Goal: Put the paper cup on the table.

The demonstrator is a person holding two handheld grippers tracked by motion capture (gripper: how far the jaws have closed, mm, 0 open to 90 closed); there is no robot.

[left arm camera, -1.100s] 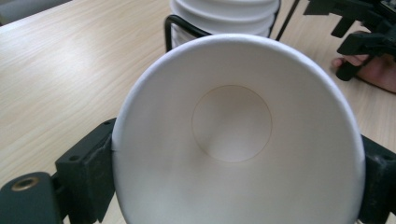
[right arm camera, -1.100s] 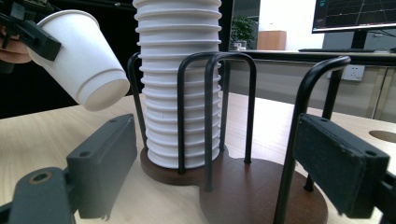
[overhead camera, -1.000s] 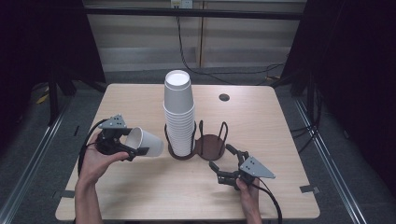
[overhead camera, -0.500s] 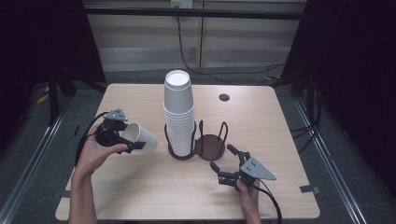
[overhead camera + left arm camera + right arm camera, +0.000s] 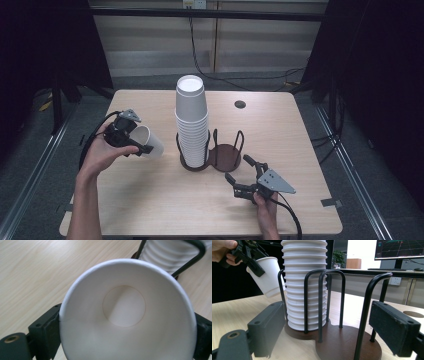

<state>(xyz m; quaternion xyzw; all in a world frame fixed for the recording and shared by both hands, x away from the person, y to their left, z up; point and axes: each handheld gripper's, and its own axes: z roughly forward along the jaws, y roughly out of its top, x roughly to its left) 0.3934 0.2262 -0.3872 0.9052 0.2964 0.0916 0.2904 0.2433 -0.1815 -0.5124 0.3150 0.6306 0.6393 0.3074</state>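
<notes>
Paper cup [image 5: 127, 322] (mouth toward camera) between jaws

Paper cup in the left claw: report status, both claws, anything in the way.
Left claw shut on paper cup, cup lifted and tilted, jaws just easing wider. Right claw open, empty, facing the rack. Cup stack stands between cup and empty ring.

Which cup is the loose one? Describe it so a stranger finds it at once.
Start at the tall cup stack in the wire holder mid-table. Look toward the table's left edge: one white cup sits in the left claw. It alone is tilted, off the table and outside the stack.
</notes>
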